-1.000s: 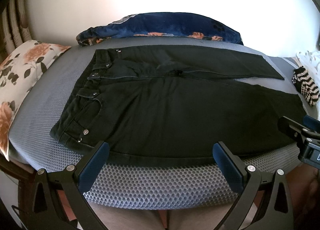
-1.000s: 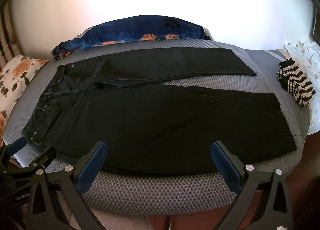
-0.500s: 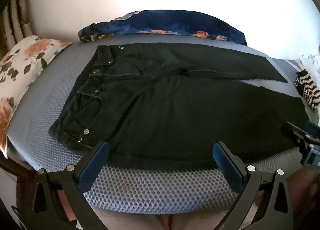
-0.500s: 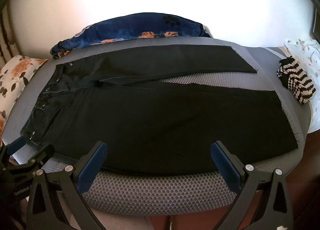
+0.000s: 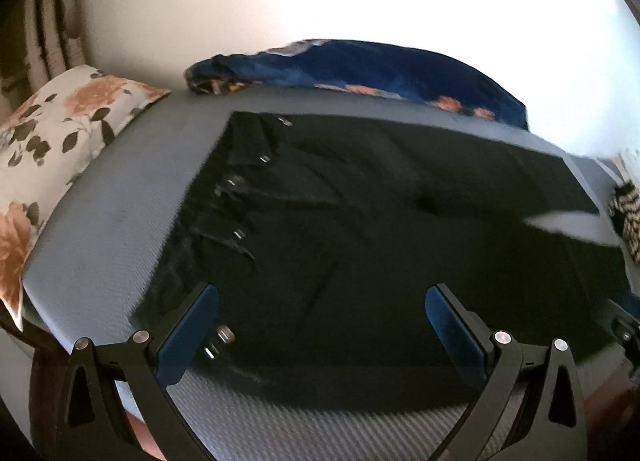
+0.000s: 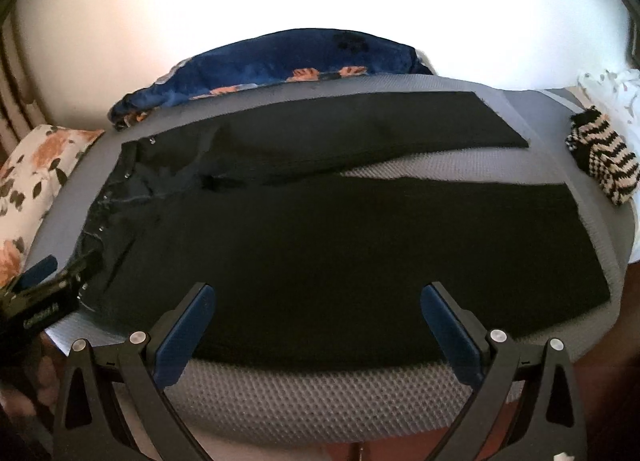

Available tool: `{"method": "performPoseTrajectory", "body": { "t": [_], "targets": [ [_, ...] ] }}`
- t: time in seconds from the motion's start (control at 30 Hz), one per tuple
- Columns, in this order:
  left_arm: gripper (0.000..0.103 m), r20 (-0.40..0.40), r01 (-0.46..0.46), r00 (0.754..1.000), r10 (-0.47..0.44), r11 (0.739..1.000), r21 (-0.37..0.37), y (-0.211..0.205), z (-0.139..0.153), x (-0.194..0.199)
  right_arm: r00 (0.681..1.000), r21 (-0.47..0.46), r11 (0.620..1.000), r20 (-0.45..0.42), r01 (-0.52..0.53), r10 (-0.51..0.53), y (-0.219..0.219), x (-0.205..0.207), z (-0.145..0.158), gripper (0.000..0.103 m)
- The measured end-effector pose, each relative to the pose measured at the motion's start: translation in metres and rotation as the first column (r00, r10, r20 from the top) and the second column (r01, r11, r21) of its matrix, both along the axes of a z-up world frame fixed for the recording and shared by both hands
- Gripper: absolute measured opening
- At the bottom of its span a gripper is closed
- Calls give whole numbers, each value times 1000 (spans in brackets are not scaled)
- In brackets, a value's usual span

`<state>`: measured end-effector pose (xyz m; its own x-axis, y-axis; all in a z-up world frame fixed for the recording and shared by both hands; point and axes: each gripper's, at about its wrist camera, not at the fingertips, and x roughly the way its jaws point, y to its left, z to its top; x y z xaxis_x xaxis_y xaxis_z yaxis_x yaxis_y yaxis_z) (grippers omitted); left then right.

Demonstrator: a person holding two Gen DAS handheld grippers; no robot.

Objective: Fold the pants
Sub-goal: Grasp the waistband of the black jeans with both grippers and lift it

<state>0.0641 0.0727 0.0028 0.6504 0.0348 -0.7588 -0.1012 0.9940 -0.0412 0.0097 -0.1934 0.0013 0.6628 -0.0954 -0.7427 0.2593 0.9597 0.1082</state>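
Both sets of jaws stand wide apart and hold nothing. The left gripper (image 5: 322,325) hangs low over the near waist corner of the pants (image 5: 360,241), its left pad almost above the rivets there; whether it touches the cloth I cannot tell, since that view is smeared with motion. The right gripper (image 6: 316,317) hovers over the near leg, closer to the hem end, just inside the front edge of the bed (image 6: 320,401).

The pants lie flat on the grey mesh bed, waistband at 9 o'clock and hems at 3 o'clock, the two legs parted in a narrow V with bare mesh showing between them. From the right view the left gripper (image 6: 48,297) sits at 8 o'clock by the waistband.

The fabric looks like black denim: fairly heavy, limp rather than stiff, and not slippery on the mesh, so it should drag a little and hold a crease. The waistband and the near outer seam are thick, layered spots, in my judgement the best places to pinch: waist corner for the left, hem or seam for the right.

A floral pillow (image 5: 60,149) lies at 10 o'clock, a blue blanket (image 6: 288,65) at 12, a striped sock (image 6: 600,157) at 2.
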Motion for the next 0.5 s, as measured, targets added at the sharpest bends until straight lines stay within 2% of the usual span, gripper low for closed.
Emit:
{"method": "performPoseTrajectory", "body": {
  "t": [0.1,0.17,0.27,0.33,0.37,0.43,0.5],
  "targets": [
    [102,21,-32,999,32,999,-12,31,13,25,997,30,999,65,-34,32,-4,18,18,102],
    [102,21,-55,998,55,998,-23,51,18,42,995,6,999,91,-41,41,-5,30,25,102],
    [97,12,-78,997,80,993,-90,88,24,76,986,-3,997,147,-80,80,-4,53,39,102],
    [90,1,-82,997,82,989,-126,109,25,100,990,10,994,93,-110,109,-3,77,37,102],
    [83,-3,-70,997,71,986,-153,118,24,112,990,51,990,70,-130,126,-6,90,36,102],
    [77,-21,-54,999,50,980,-194,132,21,133,989,120,983,55,-141,135,-13,109,30,102],
    [71,-41,-16,999,5,959,-283,150,14,161,988,173,972,45,-156,151,-18,128,27,102]
  ]
}}
